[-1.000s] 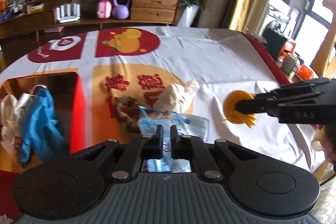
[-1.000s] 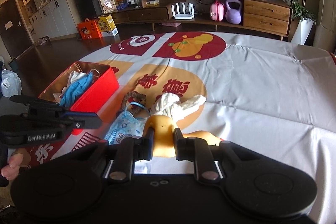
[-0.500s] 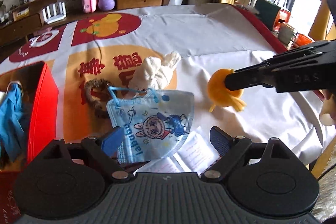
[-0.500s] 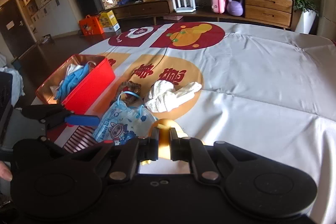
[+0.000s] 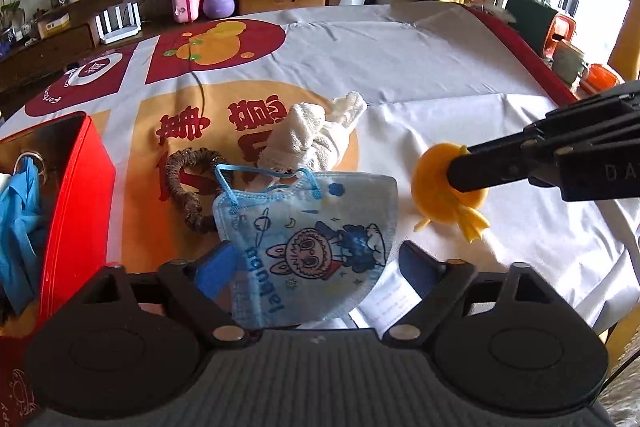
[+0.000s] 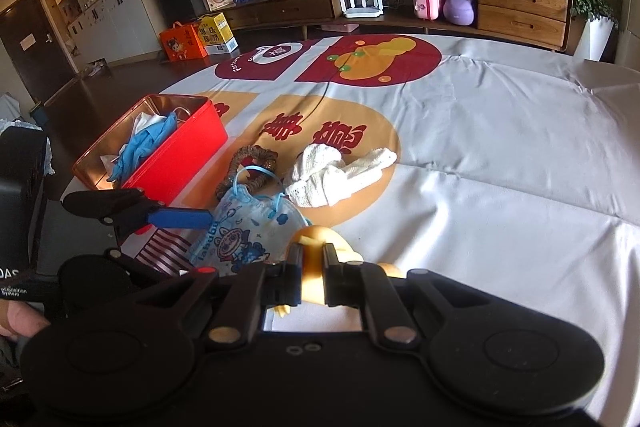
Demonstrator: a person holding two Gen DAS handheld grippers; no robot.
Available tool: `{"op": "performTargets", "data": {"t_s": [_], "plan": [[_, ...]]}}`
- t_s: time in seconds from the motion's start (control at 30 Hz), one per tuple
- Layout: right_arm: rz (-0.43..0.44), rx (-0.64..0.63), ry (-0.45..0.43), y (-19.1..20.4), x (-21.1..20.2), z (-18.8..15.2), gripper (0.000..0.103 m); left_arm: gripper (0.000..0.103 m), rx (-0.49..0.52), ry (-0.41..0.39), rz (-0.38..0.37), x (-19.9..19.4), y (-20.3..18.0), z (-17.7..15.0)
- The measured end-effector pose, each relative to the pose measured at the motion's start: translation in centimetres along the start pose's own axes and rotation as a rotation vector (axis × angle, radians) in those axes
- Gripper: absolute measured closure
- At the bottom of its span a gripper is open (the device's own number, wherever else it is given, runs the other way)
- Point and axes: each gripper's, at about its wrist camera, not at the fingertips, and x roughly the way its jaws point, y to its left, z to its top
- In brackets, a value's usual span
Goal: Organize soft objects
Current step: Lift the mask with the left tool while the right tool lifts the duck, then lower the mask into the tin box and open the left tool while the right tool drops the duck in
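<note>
A blue face mask point(image 5: 316, 239) printed with a cartoon rabbit lies on the tablecloth. My left gripper point(image 5: 316, 267) straddles it with its jaws closing. The blue pads point(image 5: 212, 267) stand at the mask's two sides and do not press it. My right gripper point(image 6: 312, 275) is shut on a soft orange toy point(image 6: 314, 269) just above the cloth; the left wrist view shows this orange toy point(image 5: 432, 203) to the mask's right. A white knitted cloth point(image 5: 312, 143) and a brown scrunchie point(image 5: 188, 179) lie beyond the mask.
A red box point(image 5: 80, 195) stands at the left with blue gloves point(image 5: 20, 211) and white items inside. A paper slip point(image 5: 392, 299) lies under the mask. The table's edge runs close on the right, with a sideboard point(image 6: 520, 3) across the room.
My left jaws went from shut to wide and sank toward the mask, which now lies between them. The right jaws tightened on the orange toy and hardly moved.
</note>
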Motion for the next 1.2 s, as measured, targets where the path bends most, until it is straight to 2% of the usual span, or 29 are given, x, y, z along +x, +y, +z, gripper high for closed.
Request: {"op": "performTargets", "data": {"t_s": [0.03,0.07,0.13,0.2,0.27,0.3,0.43,0.87,1.2], "plan": [[0.000,0.001,0.000,0.0,0.0,0.0,0.095,0.037,0.000,0.002,0.000,0.0,0.1,0.0],[0.000,0.002,0.000,0.0,0.1,0.1,0.095,0.040,-0.003,0.002,-0.003,-0.1,0.2,0.0],[-0.001,0.002,-0.001,0.1,0.2,0.1,0.095,0.054,-0.017,-0.005,-0.021,-0.2,0.4,0.0],[0.001,0.003,0.000,0.1,0.2,0.1,0.095,0.061,-0.024,-0.011,-0.028,-0.4,0.6,0.0],[-0.003,0.000,0.001,0.2,0.2,0.1,0.095,0.072,-0.032,-0.023,-0.032,-0.8,0.8,0.0],[-0.002,0.001,0.003,0.2,0.3,0.1,0.095,0.081,-0.031,-0.025,-0.017,-0.9,0.8,0.0],[-0.011,0.006,0.000,0.3,0.3,0.1,0.096,0.090,-0.070,-0.041,-0.010,-1.6,1.7,0.1],[-0.037,0.021,-0.058,1.5,-1.7,1.5,0.098,0.092,-0.123,-0.098,0.004,-6.0,3.8,1.9],[0.018,-0.030,-0.115,5.7,-2.9,5.3,0.098,0.092,-0.139,-0.134,0.039,-9.8,7.0,3.1]]}}
